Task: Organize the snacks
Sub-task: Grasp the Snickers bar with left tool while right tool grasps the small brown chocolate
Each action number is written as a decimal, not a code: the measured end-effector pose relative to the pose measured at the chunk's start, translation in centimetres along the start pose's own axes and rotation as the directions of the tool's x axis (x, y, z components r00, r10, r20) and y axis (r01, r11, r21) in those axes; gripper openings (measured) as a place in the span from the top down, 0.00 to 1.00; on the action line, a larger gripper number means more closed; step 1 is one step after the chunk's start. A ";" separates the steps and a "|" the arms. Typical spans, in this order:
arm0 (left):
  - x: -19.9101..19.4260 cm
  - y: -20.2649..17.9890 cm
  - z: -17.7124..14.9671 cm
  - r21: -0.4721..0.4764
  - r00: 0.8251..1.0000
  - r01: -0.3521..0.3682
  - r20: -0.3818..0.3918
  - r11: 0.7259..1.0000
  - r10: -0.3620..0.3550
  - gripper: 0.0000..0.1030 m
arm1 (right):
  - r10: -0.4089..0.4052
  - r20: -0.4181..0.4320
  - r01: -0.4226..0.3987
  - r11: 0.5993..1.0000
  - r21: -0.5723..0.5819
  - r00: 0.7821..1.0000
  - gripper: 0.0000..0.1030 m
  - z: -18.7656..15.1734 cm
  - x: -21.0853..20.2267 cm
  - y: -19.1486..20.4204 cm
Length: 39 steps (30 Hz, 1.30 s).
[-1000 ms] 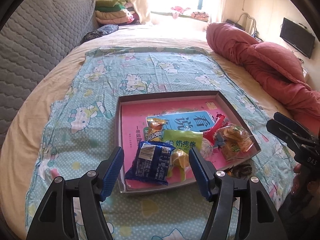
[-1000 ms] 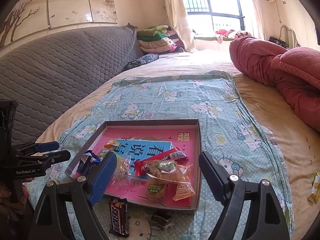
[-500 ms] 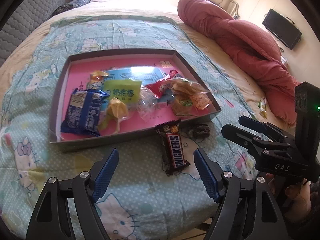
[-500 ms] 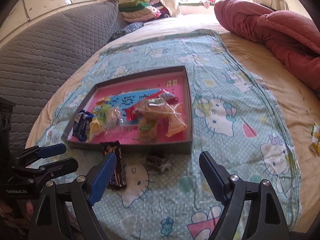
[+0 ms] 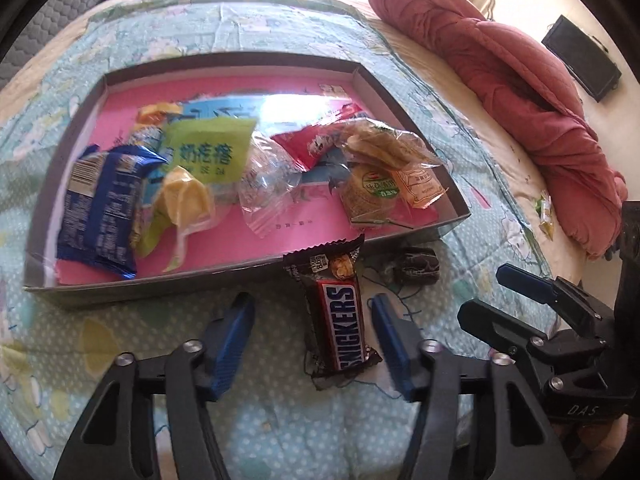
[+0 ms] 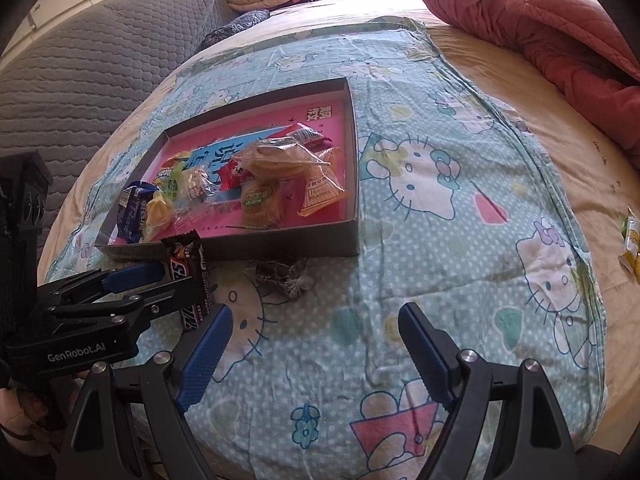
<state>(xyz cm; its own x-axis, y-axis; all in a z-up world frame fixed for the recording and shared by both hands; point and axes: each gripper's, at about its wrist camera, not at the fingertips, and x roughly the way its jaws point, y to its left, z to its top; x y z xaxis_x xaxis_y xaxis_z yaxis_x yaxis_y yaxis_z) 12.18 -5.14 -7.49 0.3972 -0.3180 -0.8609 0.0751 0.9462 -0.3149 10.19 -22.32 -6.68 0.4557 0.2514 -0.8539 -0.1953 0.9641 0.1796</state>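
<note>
Left wrist: left tongs (image 5: 312, 338) closing around Snickers bar (image 5: 340, 316).

My left wrist camera is looking steeply down from close above the near edge of the bed (image 5: 280, 432), facing the tray (image 5: 248, 276). My right wrist camera is sitting further right, tilting down over the same near edge, taking in the tray (image 6: 280, 246) from its right corner. Both are sharing the tray and the red quilt (image 6: 540, 20).
</note>
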 end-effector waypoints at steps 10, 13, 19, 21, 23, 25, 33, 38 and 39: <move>0.6 0.3 0.1 0.015 0.998 0.061 0.004 0.998 -0.061 0.68 | 0.047 -0.005 -0.047 0.999 -0.017 0.999 0.21 0.9 2.0 0.8; 0.1 1.1 0.0 -0.002 0.999 0.051 0.003 0.999 -0.051 0.68 | 0.038 -0.014 -0.039 0.998 -0.046 0.999 0.32 1.2 3.0 1.6; -2.0 3.3 -0.2 -0.044 0.998 0.059 0.011 0.997 -0.058 0.68 | 0.004 -0.015 -0.006 0.993 -0.119 1.000 0.51 1.4 4.4 3.3; -2.7 3.8 -0.2 -0.049 0.999 0.042 0.022 0.998 -0.041 0.69 | -0.021 -0.018 0.018 0.988 -0.154 1.000 0.64 1.3 4.7 3.9; -3.6 4.3 0.1 -0.060 0.998 0.036 0.050 0.998 -0.033 0.69 | -0.049 -0.015 0.045 0.979 -0.198 0.999 0.64 1.1 4.7 4.6; -4.3 4.6 0.5 -0.065 0.997 0.032 0.072 0.997 -0.027 0.69 | -0.017 -0.013 0.013 0.978 -0.209 1.000 0.64 1.0 4.4 4.9; -3.8 5.0 0.2 -0.089 0.997 0.068 0.028 0.994 -0.066 0.73 | 0.109 0.068 -0.093 0.974 -0.205 0.992 0.64 0.8 1.0 5.6; -2.3 4.5 -0.7 -0.098 0.997 0.079 -0.012 0.992 -0.081 0.53 | 0.135 0.086 -0.119 0.978 -0.170 0.987 0.64 1.3 0.6 5.0; -2.1 4.3 -0.7 -0.094 0.996 0.081 -0.013 0.992 -0.083 0.53 | 0.133 0.084 -0.117 0.979 -0.169 0.988 0.65 1.4 0.6 5.0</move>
<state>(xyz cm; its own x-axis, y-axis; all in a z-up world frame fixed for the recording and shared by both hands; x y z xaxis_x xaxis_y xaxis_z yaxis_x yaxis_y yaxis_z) 11.04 -0.44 -7.31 0.3773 -0.3960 -0.8371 0.0211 0.9074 -0.4197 10.69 -17.21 -5.64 0.4972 0.3837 -0.7782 -0.3911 0.8997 0.1938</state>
